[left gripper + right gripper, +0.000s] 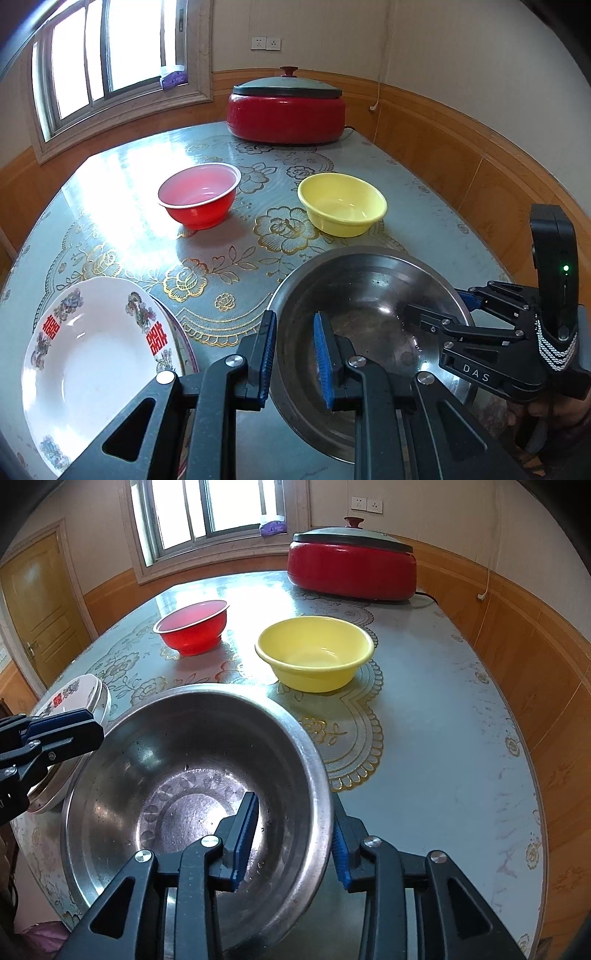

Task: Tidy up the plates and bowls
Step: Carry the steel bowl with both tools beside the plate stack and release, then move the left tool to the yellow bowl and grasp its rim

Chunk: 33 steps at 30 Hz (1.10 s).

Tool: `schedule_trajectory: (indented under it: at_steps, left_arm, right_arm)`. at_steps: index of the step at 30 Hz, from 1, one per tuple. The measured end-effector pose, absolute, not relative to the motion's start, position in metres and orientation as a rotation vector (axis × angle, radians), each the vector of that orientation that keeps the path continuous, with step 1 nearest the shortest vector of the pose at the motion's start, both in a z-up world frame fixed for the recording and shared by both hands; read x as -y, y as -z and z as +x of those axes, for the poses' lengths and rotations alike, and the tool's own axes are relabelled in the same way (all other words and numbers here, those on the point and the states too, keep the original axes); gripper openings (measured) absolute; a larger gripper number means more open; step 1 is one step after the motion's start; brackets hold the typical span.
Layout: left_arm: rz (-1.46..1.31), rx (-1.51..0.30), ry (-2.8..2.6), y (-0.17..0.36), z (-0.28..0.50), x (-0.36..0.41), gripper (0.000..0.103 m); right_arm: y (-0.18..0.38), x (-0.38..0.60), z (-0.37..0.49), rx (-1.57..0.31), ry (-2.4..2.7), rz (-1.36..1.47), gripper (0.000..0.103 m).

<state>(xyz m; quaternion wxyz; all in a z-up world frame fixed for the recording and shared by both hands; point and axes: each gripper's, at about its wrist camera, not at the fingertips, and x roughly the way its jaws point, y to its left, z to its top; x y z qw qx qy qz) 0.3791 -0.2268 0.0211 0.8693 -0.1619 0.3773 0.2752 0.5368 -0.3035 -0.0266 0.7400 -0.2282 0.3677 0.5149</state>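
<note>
A large steel bowl [369, 295] [184, 775] stands on the table near its front edge. My left gripper [295, 317] [94, 723] is shut on the bowl's left rim, one finger outside and one inside. At the bowl's right rim my right gripper [293, 805] [436, 302] stands open: the rim runs between its fingers and the pads are off it. A white plate with red characters [92, 350] [81, 690] lies on another plate left of the bowl. Further back sit a red bowl [199, 195] [192, 627] and a yellow bowl [341, 206] [314, 653], both upright and apart.
A red electric pot with a grey lid [286, 110] [351, 565] stands at the table's far edge, its cord running off to the right. The flowered tablecloth [443, 738] covers the table. Wood-panelled walls close in behind and to the right. A window is behind the table and a door [40, 602] is on the left.
</note>
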Motion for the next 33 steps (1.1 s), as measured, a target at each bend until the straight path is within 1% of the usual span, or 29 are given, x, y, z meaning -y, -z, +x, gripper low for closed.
schedule_trajectory:
  at_steps: [14,17,19,20,24,28,33]
  left_arm:
    - [-0.354,-0.801,-0.559,-0.021,0.402,0.214,0.021]
    - [-0.374,-0.808,-0.547,-0.021,0.414,0.205,0.021]
    - [-0.397,-0.812,-0.530,-0.021,0.423,0.197,0.022]
    - [-0.411,-0.814,-0.526,-0.021,0.428,0.193,0.022]
    - [-0.475,-0.824,-0.510,-0.019,0.447,0.173,0.022]
    - [-0.523,-0.823,-0.500,-0.017,0.467,0.154,0.022]
    - [-0.552,-0.833,-0.487,-0.011,0.490,0.134,0.022]
  right_arm:
    - [0.020,0.297,0.548,-0.791,-1.126,-0.497,0.039]
    - [0.012,0.301,0.562,-0.803,-1.157,-0.412,0.039]
    - [0.008,0.303,0.578,-0.840,-1.171,-0.334,0.041]
    - [0.007,0.303,0.587,-0.868,-1.181,-0.292,0.045]
    - [0.000,0.300,0.619,-0.937,-1.184,-0.163,0.045]
    - [-0.003,0.289,0.641,-0.972,-1.174,-0.097,0.045]
    - [0.004,0.265,0.654,-0.997,-1.155,-0.089,0.045]
